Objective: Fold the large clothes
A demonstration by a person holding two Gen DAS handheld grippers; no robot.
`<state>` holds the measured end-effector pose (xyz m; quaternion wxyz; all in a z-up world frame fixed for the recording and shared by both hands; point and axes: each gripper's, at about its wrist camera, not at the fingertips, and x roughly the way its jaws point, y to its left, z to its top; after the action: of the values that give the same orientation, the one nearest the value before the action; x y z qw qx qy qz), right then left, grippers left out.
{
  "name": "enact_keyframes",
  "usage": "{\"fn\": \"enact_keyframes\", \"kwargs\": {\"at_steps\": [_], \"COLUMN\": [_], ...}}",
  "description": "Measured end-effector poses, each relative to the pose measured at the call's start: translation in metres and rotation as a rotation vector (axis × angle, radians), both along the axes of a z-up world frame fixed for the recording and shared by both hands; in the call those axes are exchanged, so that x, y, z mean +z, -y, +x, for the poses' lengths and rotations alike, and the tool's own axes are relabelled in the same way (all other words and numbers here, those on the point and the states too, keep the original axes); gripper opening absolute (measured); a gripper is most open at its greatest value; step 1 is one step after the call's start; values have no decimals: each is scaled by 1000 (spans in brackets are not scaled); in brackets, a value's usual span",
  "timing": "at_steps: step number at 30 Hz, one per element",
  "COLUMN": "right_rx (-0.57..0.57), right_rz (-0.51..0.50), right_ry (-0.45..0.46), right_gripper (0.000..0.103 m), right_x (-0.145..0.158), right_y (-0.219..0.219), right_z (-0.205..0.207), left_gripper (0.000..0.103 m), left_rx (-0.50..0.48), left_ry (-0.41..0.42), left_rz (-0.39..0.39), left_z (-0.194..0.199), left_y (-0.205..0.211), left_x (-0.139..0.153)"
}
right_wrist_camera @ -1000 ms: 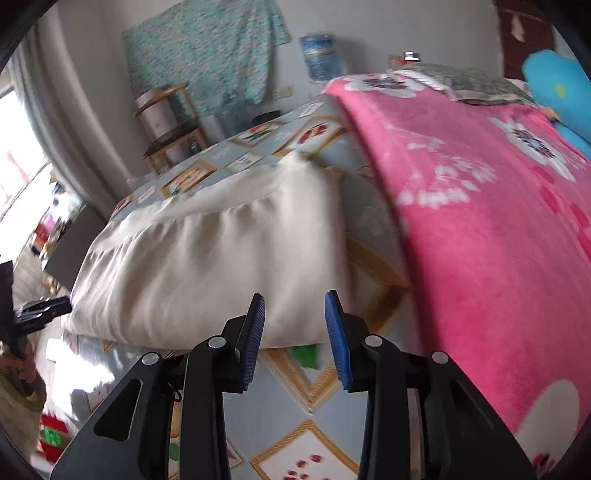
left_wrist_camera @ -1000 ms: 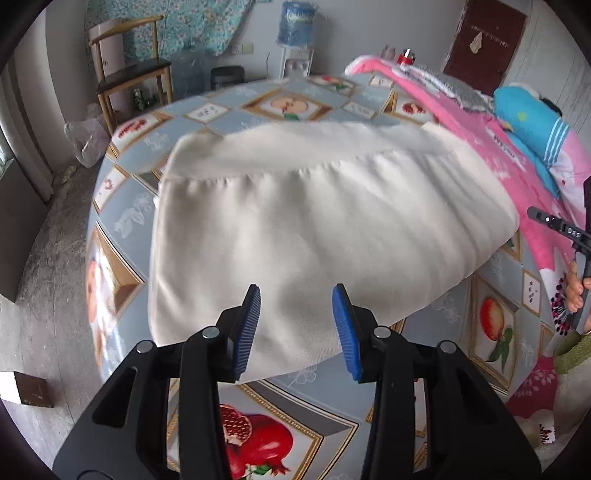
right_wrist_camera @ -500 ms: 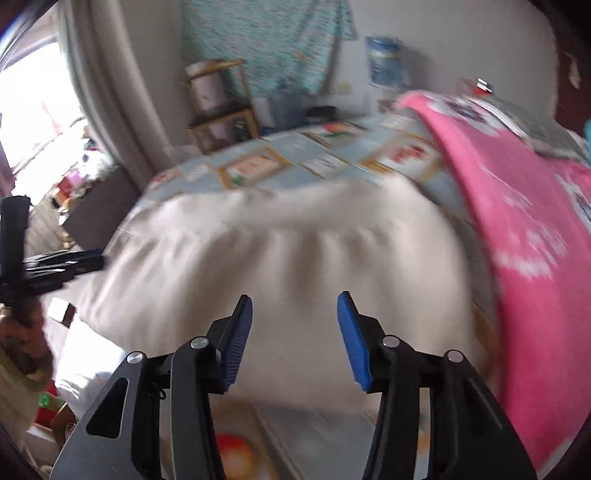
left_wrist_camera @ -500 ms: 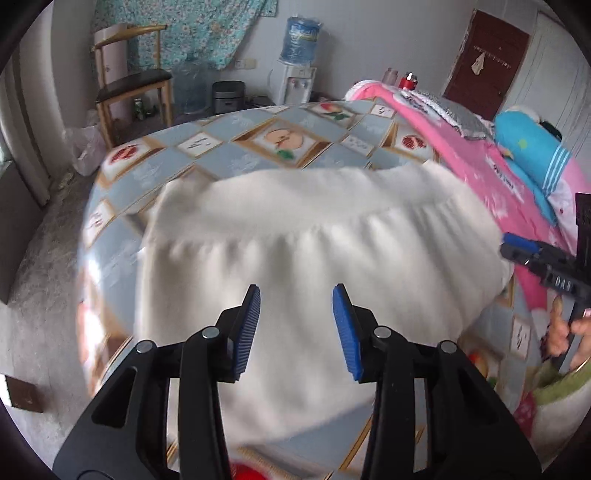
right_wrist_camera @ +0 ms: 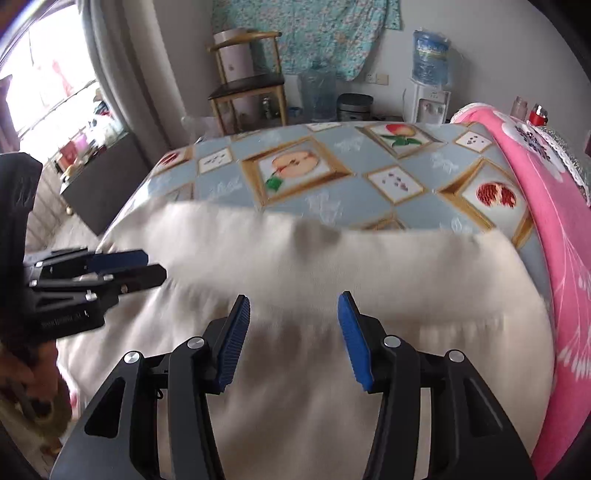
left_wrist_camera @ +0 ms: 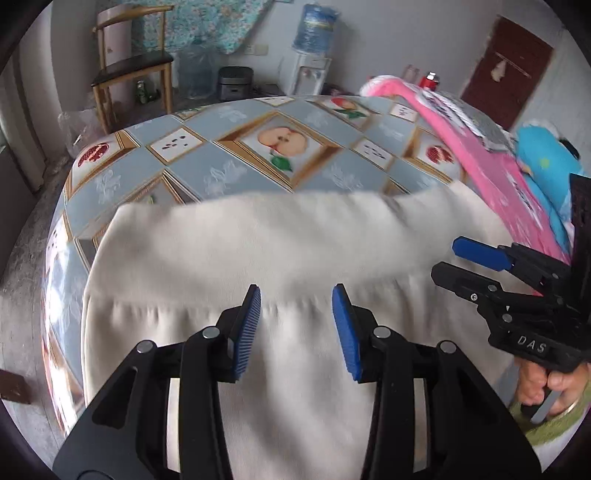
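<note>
cream garment [left_wrist_camera: 280, 258] lies flat on the fruit-print table cover [left_wrist_camera: 207, 170], part folded w/ a gathered seam across it. both hands look to be reaching in for the next fold: left gripper [left_wrist_camera: 295, 325] half open, empty; right gripper [right_wrist_camera: 293, 332] has just been opening, nothing btwn jaws. next: pinch an edge each, prob the far one. pink blanket [right_wrist_camera: 554, 206] crowds the right side; chair [left_wrist_camera: 129, 70], water dispenser [right_wrist_camera: 428, 92] well apart.

Lived-in home, a bedroom that doubles as living space. Bed [left_wrist_camera: 229, 173] under a fruit-print cover, pink fleece blanket [right_wrist_camera: 561, 229] along one side. Water dispenser [right_wrist_camera: 428, 99] with blue bottle against the far wall, wooden chair [left_wrist_camera: 129, 70] beside it, floral cloth [right_wrist_camera: 314, 33] pinned up behind. Curtained window [right_wrist_camera: 48, 85], dark red door [left_wrist_camera: 506, 70], bare concrete floor [left_wrist_camera: 26, 240].
</note>
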<state>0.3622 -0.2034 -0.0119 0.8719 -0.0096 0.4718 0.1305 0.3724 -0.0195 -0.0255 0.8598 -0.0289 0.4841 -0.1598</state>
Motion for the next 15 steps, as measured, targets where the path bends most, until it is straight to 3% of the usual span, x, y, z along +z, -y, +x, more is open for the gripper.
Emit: {"fn": "enact_keyframes", "kwargs": {"at_steps": [3, 7, 11, 13, 14, 15], "right_rx": [6, 27, -132, -232, -261, -261], "right_rz": [-26, -8, -30, -55, -58, 2], "right_ry": [-63, -82, -16, -58, -95, -108], "right_gripper": [48, 49, 49, 49, 49, 49], "right_x": [-28, -28, 0, -14, -31, -38], "right_y": [-10, -7, 56, 87, 101, 111], "right_z": [30, 36, 33, 45, 51, 52], "left_gripper": [41, 40, 41, 35, 32, 32], "left_rx": [49, 58, 138, 193, 202, 200], "left_ry": [-55, -64, -26, -79, -80, -83], "left_rz": [71, 15, 16, -4, -64, -97], "left_z": [29, 26, 27, 39, 41, 42], "left_y": [3, -13, -49, -73, -83, -88], "left_x": [-25, -24, -12, -25, -28, -28]}}
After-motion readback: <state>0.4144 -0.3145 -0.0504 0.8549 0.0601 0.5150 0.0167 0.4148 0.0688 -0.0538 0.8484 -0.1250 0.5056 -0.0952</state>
